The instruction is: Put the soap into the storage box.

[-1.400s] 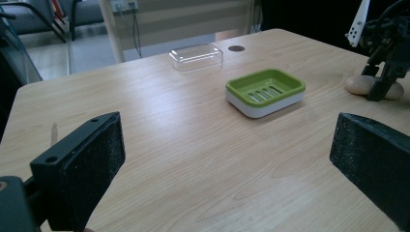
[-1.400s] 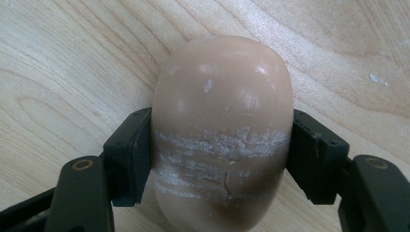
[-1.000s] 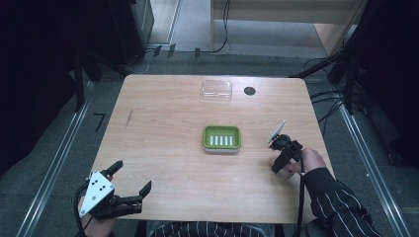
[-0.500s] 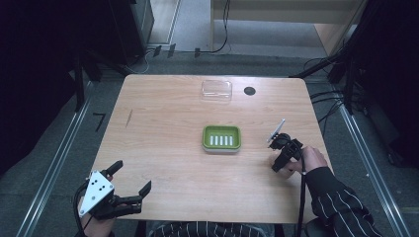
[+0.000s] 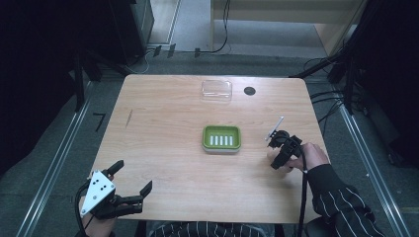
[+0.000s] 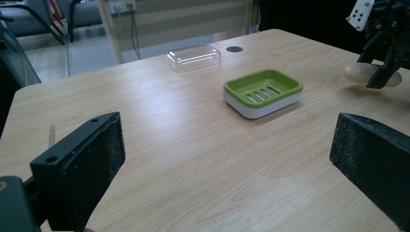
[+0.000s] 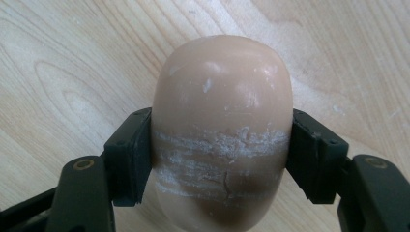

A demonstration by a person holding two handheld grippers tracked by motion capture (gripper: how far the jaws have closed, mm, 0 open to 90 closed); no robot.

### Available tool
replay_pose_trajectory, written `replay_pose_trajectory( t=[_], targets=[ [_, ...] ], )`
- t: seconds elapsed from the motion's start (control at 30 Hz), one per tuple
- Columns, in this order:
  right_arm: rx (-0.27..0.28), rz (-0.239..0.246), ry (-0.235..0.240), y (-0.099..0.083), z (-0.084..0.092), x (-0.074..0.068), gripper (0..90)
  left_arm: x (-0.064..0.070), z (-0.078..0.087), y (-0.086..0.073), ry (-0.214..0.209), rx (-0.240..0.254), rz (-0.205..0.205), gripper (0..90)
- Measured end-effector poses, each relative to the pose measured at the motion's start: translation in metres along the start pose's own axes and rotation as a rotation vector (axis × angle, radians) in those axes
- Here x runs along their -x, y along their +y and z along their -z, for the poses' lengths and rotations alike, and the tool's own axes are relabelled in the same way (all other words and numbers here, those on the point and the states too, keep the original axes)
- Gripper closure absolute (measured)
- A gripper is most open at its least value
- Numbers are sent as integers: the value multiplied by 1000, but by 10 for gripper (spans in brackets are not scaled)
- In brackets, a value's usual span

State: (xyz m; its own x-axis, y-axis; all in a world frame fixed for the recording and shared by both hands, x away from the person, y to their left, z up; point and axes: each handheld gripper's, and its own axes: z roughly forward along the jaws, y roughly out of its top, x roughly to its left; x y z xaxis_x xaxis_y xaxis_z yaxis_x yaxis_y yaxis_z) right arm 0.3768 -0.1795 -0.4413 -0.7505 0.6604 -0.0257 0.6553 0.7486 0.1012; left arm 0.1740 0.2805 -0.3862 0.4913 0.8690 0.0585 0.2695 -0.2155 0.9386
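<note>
A beige oval bar of soap (image 7: 222, 96) sits between the two black jaws of my right gripper (image 7: 221, 145), which is shut on its sides. White scrape marks cross the bar's middle. In the high view my right gripper (image 5: 279, 157) is at the table's right side, to the right of a green soap dish (image 5: 205, 138) with a white base. The soap (image 6: 357, 72) stays low over the wood; whether it touches I cannot tell. My left gripper (image 5: 132, 176) stands open at the front left corner, its jaws wide apart (image 6: 227, 150) and nothing between them.
A clear plastic lid (image 5: 216, 90) lies at the table's back edge, with a round black hole (image 5: 249, 91) in the tabletop beside it. The green dish (image 6: 290, 86) is empty. A thin pale sliver (image 5: 129, 118) lies on the left part of the table.
</note>
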Motion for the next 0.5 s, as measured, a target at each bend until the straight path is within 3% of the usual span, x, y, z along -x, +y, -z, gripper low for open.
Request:
replay_pose_trajectory(
  t=[0.5],
  targets=[
    [24, 74, -18, 14, 9, -5, 335, 0, 0, 0, 2, -4, -2, 0]
  ],
)
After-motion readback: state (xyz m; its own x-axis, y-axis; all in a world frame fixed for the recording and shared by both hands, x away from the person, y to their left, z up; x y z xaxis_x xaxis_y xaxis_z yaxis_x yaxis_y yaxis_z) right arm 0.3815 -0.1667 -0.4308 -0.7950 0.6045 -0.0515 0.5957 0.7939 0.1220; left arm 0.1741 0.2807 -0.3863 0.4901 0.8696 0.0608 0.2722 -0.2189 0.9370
